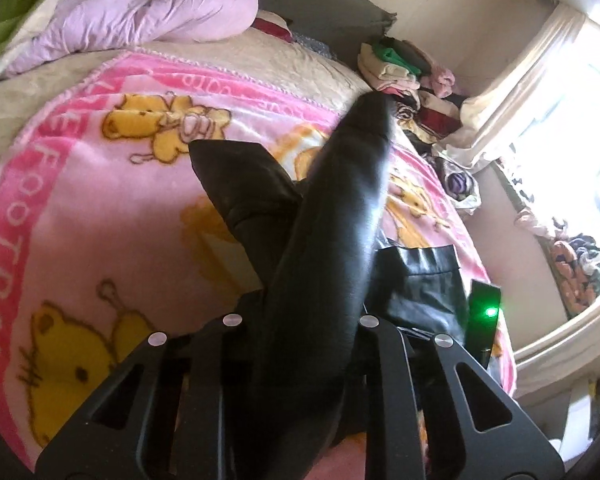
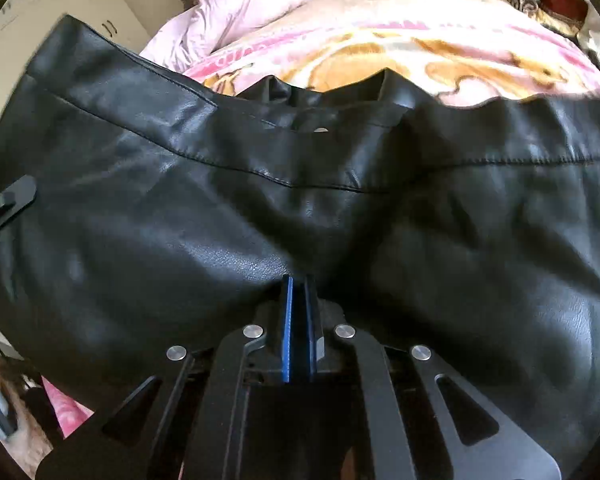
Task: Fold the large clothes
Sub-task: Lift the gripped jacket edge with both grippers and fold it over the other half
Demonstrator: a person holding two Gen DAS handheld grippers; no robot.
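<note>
Garment: a black leather jacket (image 2: 228, 184) hangs between my two grippers above the bed, partly lifted off the pink bear blanket (image 1: 100, 208).
Right jaws: my right gripper (image 2: 299, 280) has its blue-edged pads pressed together, pinching a fold of the leather right at their tips; no gap shows between them.
Left jaws: my left gripper (image 1: 300, 320) is narrowed on a thick roll of the same jacket, which runs up between the fingers and hides the pads; the leather fills the space there.
Jacket edges: in the right wrist view a stitched seam crosses the panel from left to right, and the upper hem sags in waves over the blanket. A snap button (image 2: 321, 130) sits near that upper edge.
Bed edges: in the left wrist view the blanket's right edge drops toward the wall under the window (image 1: 572, 128).
Open room: the left stretch of blanket lies bare and flat, up to the pink quilt (image 1: 152, 12) bunched at the head of the bed.
Crowded side: stacked clothes (image 1: 400, 64) line the far right corner by the curtain.
</note>
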